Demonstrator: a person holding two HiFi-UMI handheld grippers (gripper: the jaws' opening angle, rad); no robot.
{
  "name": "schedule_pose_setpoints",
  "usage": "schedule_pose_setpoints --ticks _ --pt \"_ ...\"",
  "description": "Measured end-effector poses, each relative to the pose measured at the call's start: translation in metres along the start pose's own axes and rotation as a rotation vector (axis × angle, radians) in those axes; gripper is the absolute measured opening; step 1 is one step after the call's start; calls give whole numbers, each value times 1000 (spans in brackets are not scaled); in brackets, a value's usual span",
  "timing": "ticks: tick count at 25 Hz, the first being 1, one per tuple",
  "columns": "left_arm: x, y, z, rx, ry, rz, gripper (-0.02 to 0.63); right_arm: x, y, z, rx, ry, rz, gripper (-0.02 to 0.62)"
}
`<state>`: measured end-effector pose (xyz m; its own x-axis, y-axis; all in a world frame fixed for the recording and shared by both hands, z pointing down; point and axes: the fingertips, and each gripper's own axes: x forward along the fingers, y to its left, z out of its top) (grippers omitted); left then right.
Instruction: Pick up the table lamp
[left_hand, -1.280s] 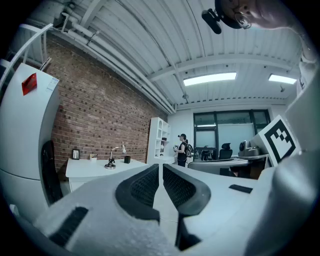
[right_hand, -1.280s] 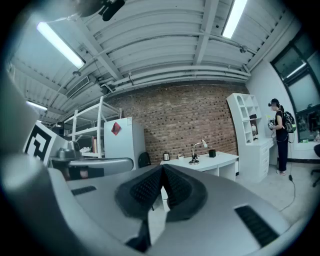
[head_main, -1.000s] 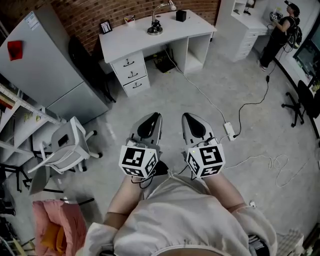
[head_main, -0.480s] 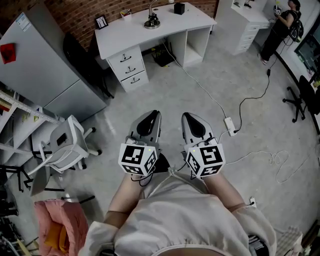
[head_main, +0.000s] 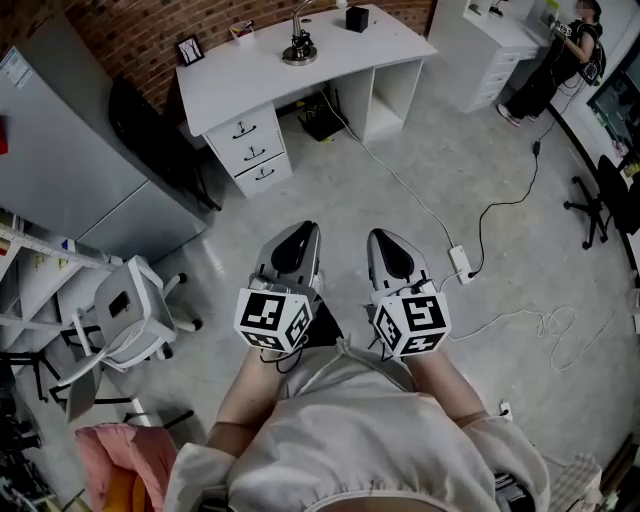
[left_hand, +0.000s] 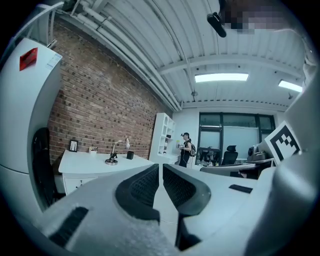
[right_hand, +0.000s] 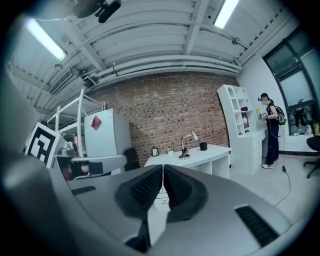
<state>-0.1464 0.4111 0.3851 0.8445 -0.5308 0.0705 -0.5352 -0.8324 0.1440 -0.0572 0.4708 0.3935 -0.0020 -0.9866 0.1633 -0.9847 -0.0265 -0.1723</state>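
The table lamp (head_main: 298, 45), with a round metal base and a bent silver neck, stands on the white desk (head_main: 270, 75) at the far top of the head view. It also shows small in the left gripper view (left_hand: 113, 156) and the right gripper view (right_hand: 185, 148). My left gripper (head_main: 296, 240) and right gripper (head_main: 386, 245) are held side by side over the floor, far short of the desk. Both are shut and hold nothing.
A grey cabinet (head_main: 60, 150) stands left of the desk, with a black chair (head_main: 150, 135) between them. A white chair (head_main: 125, 310) lies at the left. A power strip (head_main: 460, 263) and cables (head_main: 530, 320) trail on the floor at right. A person (head_main: 545, 65) stands by white shelves at far right.
The desk and lamp have shifted left and toward the top edge of the head view as I walk forward. Both grippers keep their pose and stay shut.
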Motion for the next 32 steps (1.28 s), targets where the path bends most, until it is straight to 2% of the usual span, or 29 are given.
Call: schedule_pose_setpoints --ticks 5,11,14,18,23,28,32 --pt "56 64 12 -34 15 -27 38 81 -8 17 1 23 -29 28" --pt "126 148 42 -61 11 -94 38 189 -11 46 -1 31 -61 28" --pt "155 189 58 -83 2 -103 38 238 -8 61 0 34 -57 28" --pt "184 228 65 -42 17 -83 38 283 -10 71 1 49 -53 28" --pt "213 253 58 -51 36 -75 38 332 -27 68 6 81 -40 28" --pt "242 290 53 -29 55 2 38 387 -41 65 34 83 27 28" --pt "288 310 66 -19 28 77 38 432 -75 81 22 77 84 28"
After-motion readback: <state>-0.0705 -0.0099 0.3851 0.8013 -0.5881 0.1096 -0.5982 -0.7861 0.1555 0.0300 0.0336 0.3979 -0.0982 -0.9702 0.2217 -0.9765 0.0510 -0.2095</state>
